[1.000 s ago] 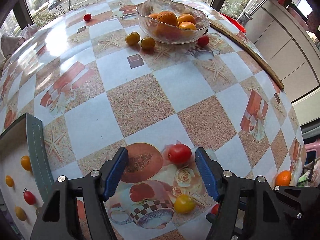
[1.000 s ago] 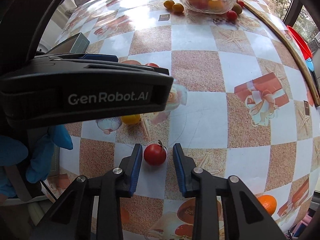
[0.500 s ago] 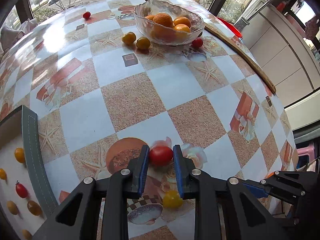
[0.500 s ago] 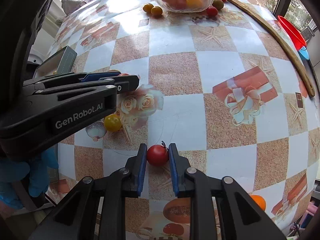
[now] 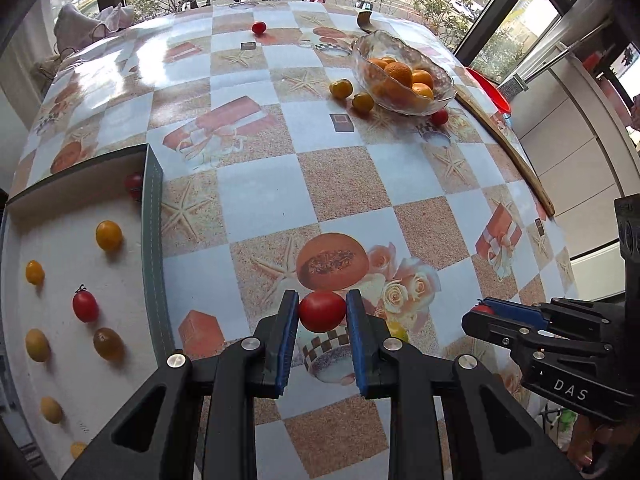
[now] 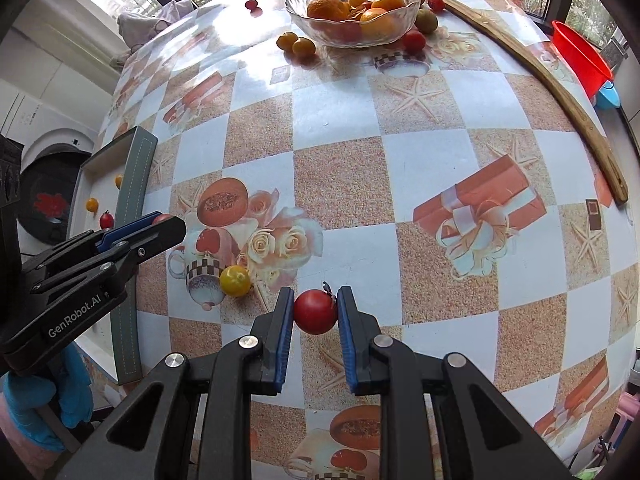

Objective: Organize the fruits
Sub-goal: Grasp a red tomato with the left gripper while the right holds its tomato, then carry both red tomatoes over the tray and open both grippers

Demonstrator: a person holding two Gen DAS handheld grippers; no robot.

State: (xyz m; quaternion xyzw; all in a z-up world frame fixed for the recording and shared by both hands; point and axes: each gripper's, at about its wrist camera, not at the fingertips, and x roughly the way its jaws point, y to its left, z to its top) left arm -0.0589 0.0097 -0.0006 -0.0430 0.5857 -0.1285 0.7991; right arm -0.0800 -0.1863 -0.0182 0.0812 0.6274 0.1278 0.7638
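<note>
My left gripper (image 5: 322, 312) is shut on a red cherry tomato (image 5: 322, 312) and holds it above the patterned tablecloth. My right gripper (image 6: 315, 312) is shut on a second red cherry tomato (image 6: 315, 312), also lifted; it shows at the right of the left wrist view (image 5: 486, 314). A yellow cherry tomato (image 6: 235, 280) lies on the cloth between the two grippers. A white tray with a grey rim (image 5: 153, 240) on the left holds several red and yellow tomatoes. A glass bowl (image 6: 408, 4) of oranges stands at the far side.
Two yellow tomatoes (image 5: 341, 89) and a red one (image 5: 439, 117) lie beside the bowl; another red one (image 5: 259, 27) lies far back. A wooden strip (image 6: 560, 92) runs along the right table edge, with a red container (image 6: 578, 56) beyond it.
Both grippers have closed on their red tomatoes and lifted them off the cloth. The left gripper has swung left, bringing the tray more into its view.
</note>
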